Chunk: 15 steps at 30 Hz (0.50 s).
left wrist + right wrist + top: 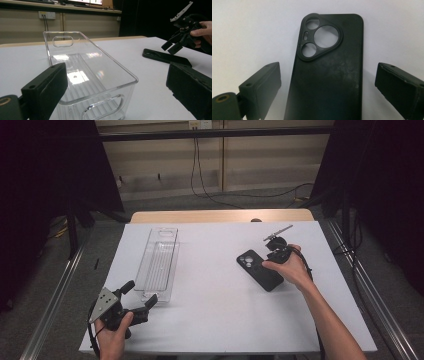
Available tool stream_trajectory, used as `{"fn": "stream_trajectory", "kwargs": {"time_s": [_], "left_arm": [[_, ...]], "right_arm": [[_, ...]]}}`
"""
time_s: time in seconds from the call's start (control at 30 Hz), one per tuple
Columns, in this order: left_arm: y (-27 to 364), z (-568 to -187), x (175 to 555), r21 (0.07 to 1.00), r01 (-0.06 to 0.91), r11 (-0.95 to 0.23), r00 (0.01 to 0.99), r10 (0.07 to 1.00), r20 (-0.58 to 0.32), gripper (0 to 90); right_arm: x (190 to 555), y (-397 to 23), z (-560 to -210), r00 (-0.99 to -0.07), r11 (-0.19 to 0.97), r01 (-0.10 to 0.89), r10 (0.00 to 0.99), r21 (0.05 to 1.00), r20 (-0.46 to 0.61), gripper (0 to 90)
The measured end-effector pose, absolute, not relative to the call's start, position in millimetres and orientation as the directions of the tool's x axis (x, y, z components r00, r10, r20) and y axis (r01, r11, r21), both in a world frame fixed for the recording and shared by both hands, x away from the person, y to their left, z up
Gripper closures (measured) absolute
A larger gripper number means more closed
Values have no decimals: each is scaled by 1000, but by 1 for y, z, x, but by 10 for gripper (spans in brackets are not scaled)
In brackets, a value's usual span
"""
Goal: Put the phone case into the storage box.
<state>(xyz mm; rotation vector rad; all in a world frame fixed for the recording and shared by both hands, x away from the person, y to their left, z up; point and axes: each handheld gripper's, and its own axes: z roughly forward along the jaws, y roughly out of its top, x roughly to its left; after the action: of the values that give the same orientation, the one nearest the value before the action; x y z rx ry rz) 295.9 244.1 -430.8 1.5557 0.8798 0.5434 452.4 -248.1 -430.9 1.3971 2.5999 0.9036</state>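
Unmarked black phone case [327, 75] between tongs [328, 85]

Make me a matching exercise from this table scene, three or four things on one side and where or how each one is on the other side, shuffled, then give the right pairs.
Things:
1. phone case
2. clear bin
3. left gripper
4. right gripper

States:
A. transparent, empty, on the table's left half
B. open, over the black case
C. black, lying flat, camera cutouts showing
D. open, at the bin's near end

Pairs: 1-C, 2-A, 3-D, 4-B
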Motion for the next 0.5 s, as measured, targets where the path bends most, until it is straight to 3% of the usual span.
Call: {"fn": "stream_trajectory", "kwargs": {"time_s": [0.5], "left_arm": [[245, -431, 296, 974, 227, -11, 604, 786, -132, 38]], "right_arm": [[455, -239, -441, -606, 479, 753, 772, 451, 190, 71]]}}
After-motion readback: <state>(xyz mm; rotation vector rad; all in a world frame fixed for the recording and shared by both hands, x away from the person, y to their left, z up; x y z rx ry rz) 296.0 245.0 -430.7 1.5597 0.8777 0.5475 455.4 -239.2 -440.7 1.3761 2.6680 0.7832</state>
